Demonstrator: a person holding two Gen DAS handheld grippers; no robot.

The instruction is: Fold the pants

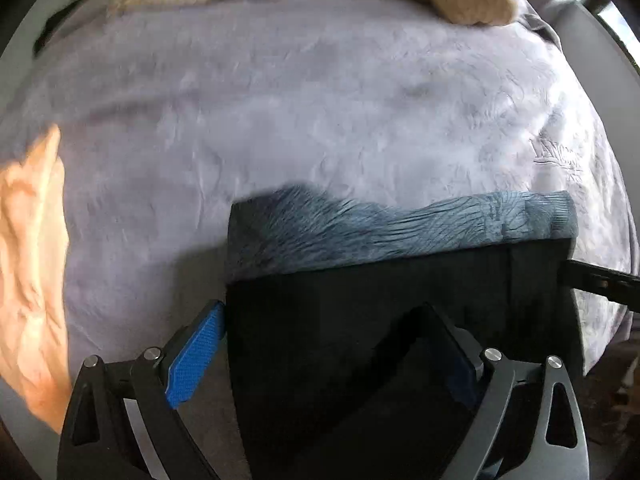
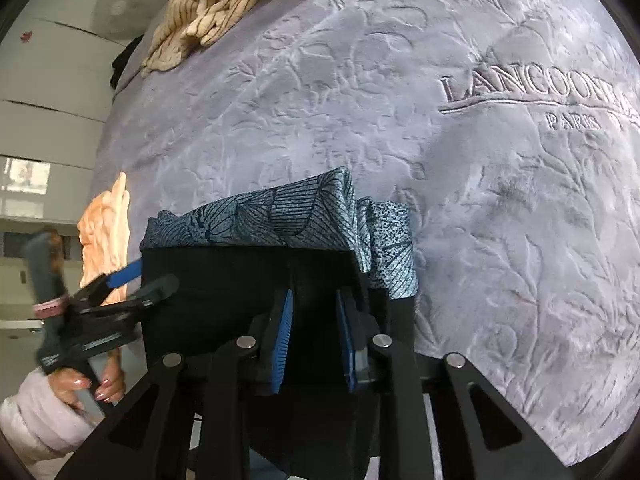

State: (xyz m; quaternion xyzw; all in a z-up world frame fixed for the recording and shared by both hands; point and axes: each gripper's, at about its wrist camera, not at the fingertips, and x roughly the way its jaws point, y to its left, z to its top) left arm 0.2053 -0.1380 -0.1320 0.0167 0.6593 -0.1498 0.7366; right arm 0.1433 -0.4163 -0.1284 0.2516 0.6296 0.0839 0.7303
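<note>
The pants are black (image 1: 360, 320) with a blue leaf-print fabric (image 1: 400, 232) showing along the far edge; they lie folded on a grey plush blanket (image 1: 280, 100). In the right wrist view the pants (image 2: 240, 280) have the print layer (image 2: 280, 216) on top. My left gripper (image 1: 324, 336) has its jaws wide apart around the near edge of the pants; the blue left pad (image 1: 196, 356) is clear of the cloth. My right gripper (image 2: 314, 308) has its blue pads (image 2: 285, 340) close together with black cloth pinched between them. The left gripper also shows in the right wrist view (image 2: 120, 280).
A peach garment (image 1: 32, 272) lies at the left, also in the right wrist view (image 2: 106, 240). A beige striped cloth (image 2: 200, 12) is heaped at the blanket's far edge. Embroidered lettering (image 2: 532, 92) marks the blanket on the right.
</note>
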